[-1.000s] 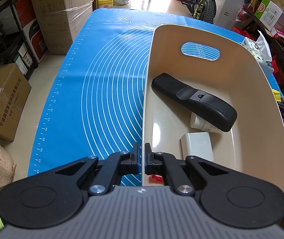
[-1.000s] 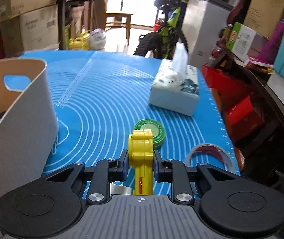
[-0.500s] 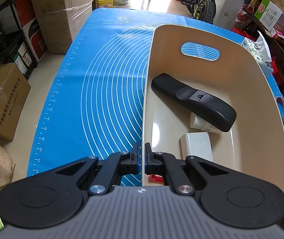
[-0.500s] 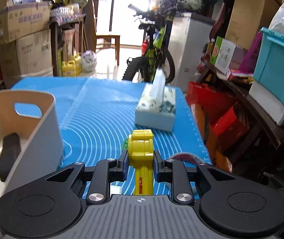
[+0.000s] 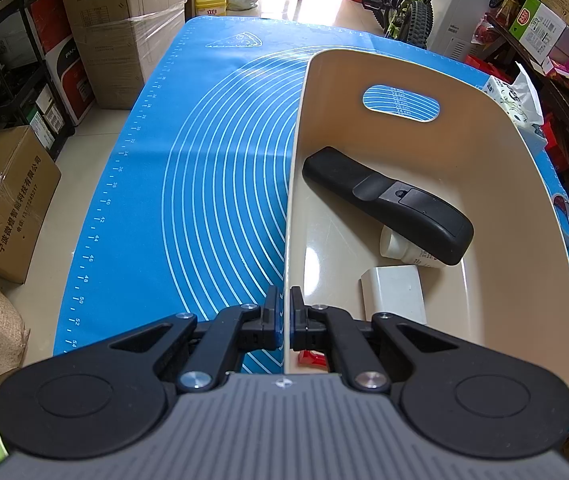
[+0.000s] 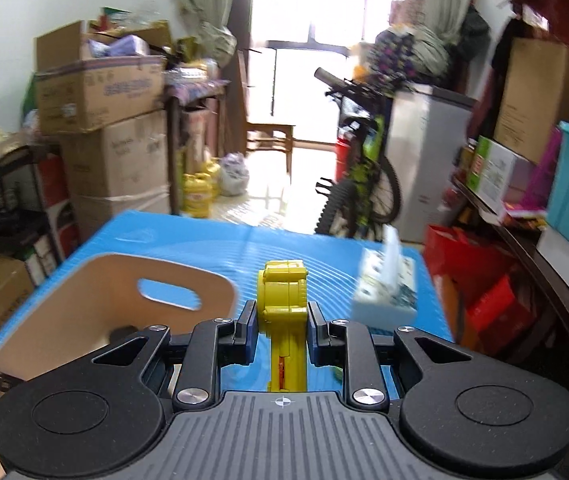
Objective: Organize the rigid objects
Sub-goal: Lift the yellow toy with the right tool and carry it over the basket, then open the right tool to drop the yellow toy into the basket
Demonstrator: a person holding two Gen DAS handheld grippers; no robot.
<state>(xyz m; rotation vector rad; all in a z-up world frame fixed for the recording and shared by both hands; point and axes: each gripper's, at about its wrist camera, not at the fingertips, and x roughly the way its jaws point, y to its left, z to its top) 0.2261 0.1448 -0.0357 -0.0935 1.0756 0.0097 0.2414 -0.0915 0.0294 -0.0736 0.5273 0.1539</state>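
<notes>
The left gripper is pinching the bin wall; a remote is lying inside. The right gripper is gripping a yellow toy beside the bin, awaiting drop-off.

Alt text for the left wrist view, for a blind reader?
The left tongs pinch the near wall of a beige bin on a blue mat. Inside lie a black remote, a white block and a white bottle.
</notes>
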